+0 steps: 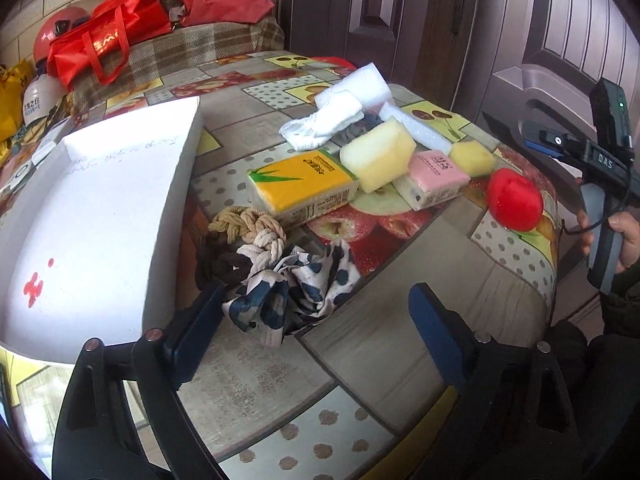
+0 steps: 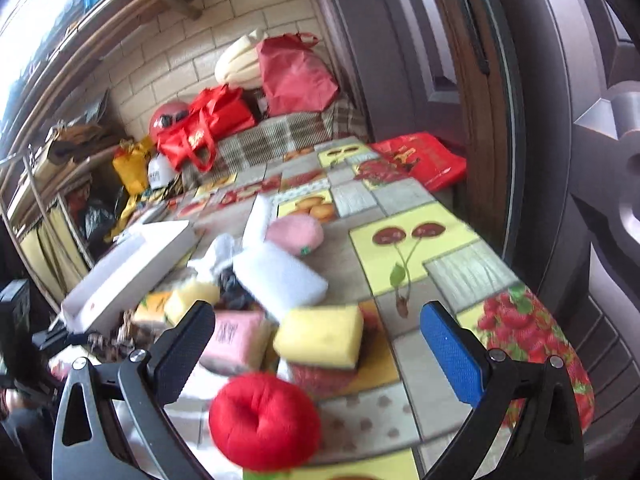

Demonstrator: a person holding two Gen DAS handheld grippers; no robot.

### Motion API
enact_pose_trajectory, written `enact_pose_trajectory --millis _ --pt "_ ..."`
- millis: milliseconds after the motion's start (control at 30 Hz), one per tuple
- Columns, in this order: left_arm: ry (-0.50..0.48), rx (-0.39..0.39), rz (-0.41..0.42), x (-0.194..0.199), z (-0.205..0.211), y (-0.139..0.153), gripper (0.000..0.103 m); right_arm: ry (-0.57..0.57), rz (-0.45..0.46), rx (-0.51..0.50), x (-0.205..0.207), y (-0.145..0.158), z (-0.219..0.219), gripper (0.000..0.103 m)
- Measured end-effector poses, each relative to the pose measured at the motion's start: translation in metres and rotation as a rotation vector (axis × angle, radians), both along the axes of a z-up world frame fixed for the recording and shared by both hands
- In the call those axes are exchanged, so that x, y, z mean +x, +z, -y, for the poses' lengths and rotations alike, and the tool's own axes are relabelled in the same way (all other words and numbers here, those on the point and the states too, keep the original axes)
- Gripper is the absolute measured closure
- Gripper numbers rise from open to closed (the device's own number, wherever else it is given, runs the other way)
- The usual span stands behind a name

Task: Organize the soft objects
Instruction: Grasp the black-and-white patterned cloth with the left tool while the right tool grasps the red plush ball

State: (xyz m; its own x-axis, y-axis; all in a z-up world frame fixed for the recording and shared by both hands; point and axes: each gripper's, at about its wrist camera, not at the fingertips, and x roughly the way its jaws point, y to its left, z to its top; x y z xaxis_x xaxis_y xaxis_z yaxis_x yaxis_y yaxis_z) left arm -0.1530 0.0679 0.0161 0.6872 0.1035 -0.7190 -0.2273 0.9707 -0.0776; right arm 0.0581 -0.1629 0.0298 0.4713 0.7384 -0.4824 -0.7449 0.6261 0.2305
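My left gripper (image 1: pixel 316 340) hangs with its jaws spread wide and nothing pressed between the blue pads — the crumpled white cloth with dark blue spots (image 1: pixel 296 288) lies on the table just ahead of them, close to the left pad, and I cannot tell whether it touches. Beside that cloth sit the knotted beige, cream and dark brown rope rings (image 1: pixel 244 240). Left of both, at the table's left edge, stands the shallow white cardboard box (image 1: pixel 100 208), with a few red marks on its floor.

Across the middle of the fruit-print oilcloth table (image 1: pixel 400 340) lie the yellow tissue packet (image 1: pixel 304 186), the large pale yellow sponge block (image 1: pixel 378 158) leaning on it, the pink tissue packet (image 1: pixel 434 178), a smaller yellow sponge (image 1: pixel 472 158) and, behind these, folded white cloths and foam strips (image 1: pixel 344 114).

The red round plush cushion with a dimpled centre (image 2: pixel 264 418) rests near the table's right edge. My right gripper (image 2: pixel 316 356) is released too — its jaws stand well apart above the cushion without touching it, with the small yellow sponge and pink packet just beyond. From the left camera I see a hand (image 1: pixel 624 240) gripping that tool's handle off the table's right edge.
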Motion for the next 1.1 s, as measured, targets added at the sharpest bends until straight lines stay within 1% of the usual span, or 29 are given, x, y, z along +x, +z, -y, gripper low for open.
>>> enact_pose_trajectory --millis 33,100,167,267,367,400,433,467,500,533,567,600,667,800,933,1000,1100 --pt "0.003 -0.003 -0.003 0.001 0.0 0.0 0.017 0.026 -0.005 -0.019 -0.005 -0.002 0.0 0.0" --pt "0.003 -0.001 -0.003 0.0 -0.001 0.0 0.017 0.078 0.009 -0.071 -0.021 -0.006 -0.002 0.0" --pt "0.009 0.012 -0.015 0.002 0.0 -0.001 0.017 0.121 0.054 -0.152 -0.036 -0.012 -0.015 0.0" --pt "0.028 0.032 -0.027 0.006 0.001 -0.001 0.017 0.123 0.105 -0.252 -0.044 -0.023 -0.034 0.0" --pt "0.032 0.041 -0.048 0.011 -0.001 -0.002 0.018 0.109 0.07 -0.296 -0.038 -0.036 -0.046 0.001" --pt "0.032 0.046 -0.061 0.014 -0.002 -0.004 0.019 0.11 0.051 -0.294 -0.038 -0.039 -0.044 0.001" --pt "0.031 0.054 -0.074 0.017 -0.001 -0.005 0.03 0.111 0.038 -0.293 -0.037 -0.042 -0.044 0.003" --pt "0.04 0.081 -0.083 0.018 0.0 -0.006 0.046 0.114 0.026 -0.286 -0.035 -0.045 -0.043 0.014" --pt "0.036 0.092 -0.084 0.018 0.0 -0.006 0.056 0.115 0.018 -0.284 -0.034 -0.046 -0.041 0.026" --pt "0.018 0.074 -0.069 0.016 0.0 -0.004 0.062 0.121 0.004 -0.278 -0.033 -0.046 -0.04 0.041" --pt "0.005 0.064 -0.055 0.013 0.001 -0.002 0.066 0.123 -0.007 -0.269 -0.031 -0.046 -0.038 0.041" --pt "0.008 0.077 -0.041 0.009 0.004 -0.001 0.067 0.124 -0.006 -0.257 -0.032 -0.044 -0.035 0.041" --pt "0.01 0.098 -0.008 0.002 0.007 0.003 0.067 0.124 0.007 -0.238 -0.035 -0.038 -0.032 0.041" --pt "0.019 0.122 0.103 -0.017 0.007 0.019 0.067 0.136 0.039 -0.161 -0.043 -0.018 -0.025 0.041" --pt "0.089 0.167 0.235 -0.037 -0.004 0.037 0.067 0.142 0.09 -0.049 -0.054 0.008 -0.023 0.041" --pt "0.149 0.221 0.285 -0.046 -0.011 0.043 0.067 0.136 0.136 0.014 -0.059 0.021 -0.024 0.041" --pt "0.245 0.295 0.318 -0.053 -0.024 0.043 0.067 0.11 0.222 0.098 -0.065 0.037 -0.032 0.041"
